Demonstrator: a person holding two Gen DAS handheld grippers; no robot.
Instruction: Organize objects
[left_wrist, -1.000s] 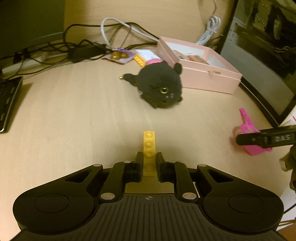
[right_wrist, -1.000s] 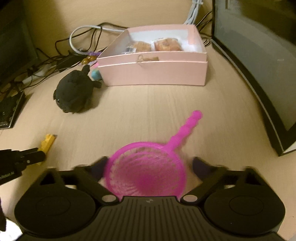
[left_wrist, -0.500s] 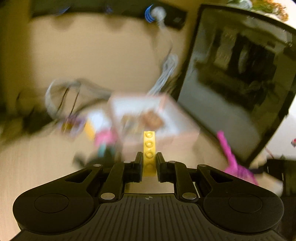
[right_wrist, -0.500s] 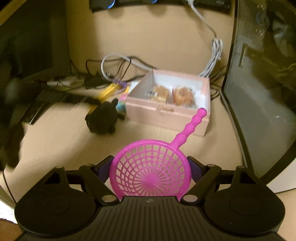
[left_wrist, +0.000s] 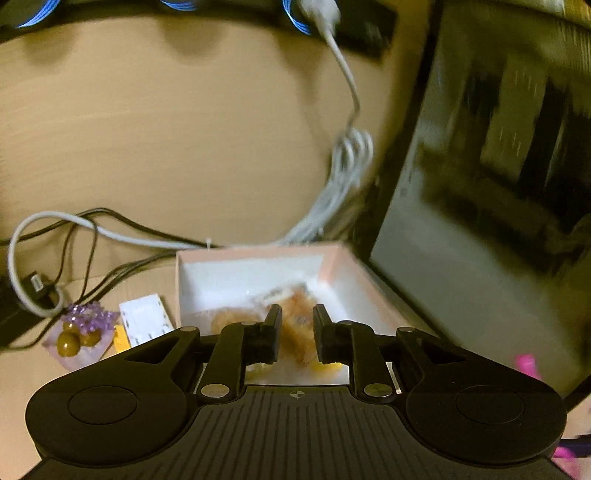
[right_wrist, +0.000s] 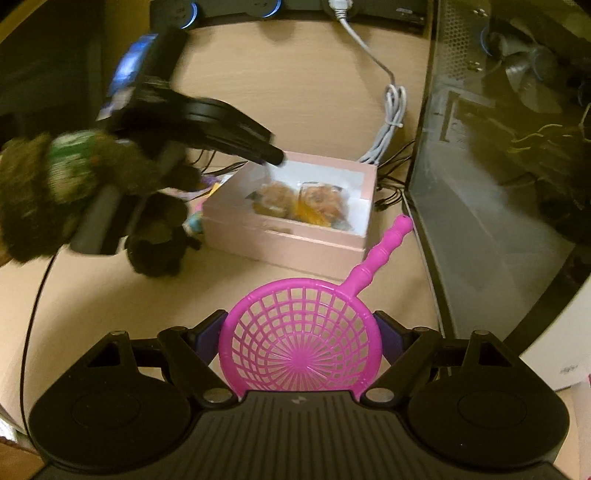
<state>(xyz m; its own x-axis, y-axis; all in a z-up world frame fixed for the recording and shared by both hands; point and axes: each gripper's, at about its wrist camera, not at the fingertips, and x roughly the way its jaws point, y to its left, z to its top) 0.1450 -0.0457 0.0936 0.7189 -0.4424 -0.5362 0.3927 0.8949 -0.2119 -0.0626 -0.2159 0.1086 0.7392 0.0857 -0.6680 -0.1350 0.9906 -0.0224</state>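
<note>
My left gripper (left_wrist: 295, 317) hangs over the open pink box (left_wrist: 343, 258), fingers apart with nothing between them. A yellow brick (left_wrist: 325, 367) lies in the box below it, among wrapped pastries (left_wrist: 295, 328). In the right wrist view the left gripper (right_wrist: 273, 158) sits above the box's (right_wrist: 295, 236) far left corner, and the yellow brick (right_wrist: 308, 214) shows among the pastries (right_wrist: 321, 201). My right gripper (right_wrist: 301, 328) is shut on the round net of a pink toy strainer (right_wrist: 299, 347), held above the table in front of the box.
A black plush toy (right_wrist: 159, 240) lies left of the box. A purple sweet packet (left_wrist: 79, 332) and a white card (left_wrist: 144, 319) lie beside the box. Cables (left_wrist: 92, 229) run along the back. A dark glass computer case (right_wrist: 498, 166) stands at the right.
My left gripper carried the yellow brick up from the table to over the pink box and opened; the brick now lies in the box. My right gripper lifted the strainer.
</note>
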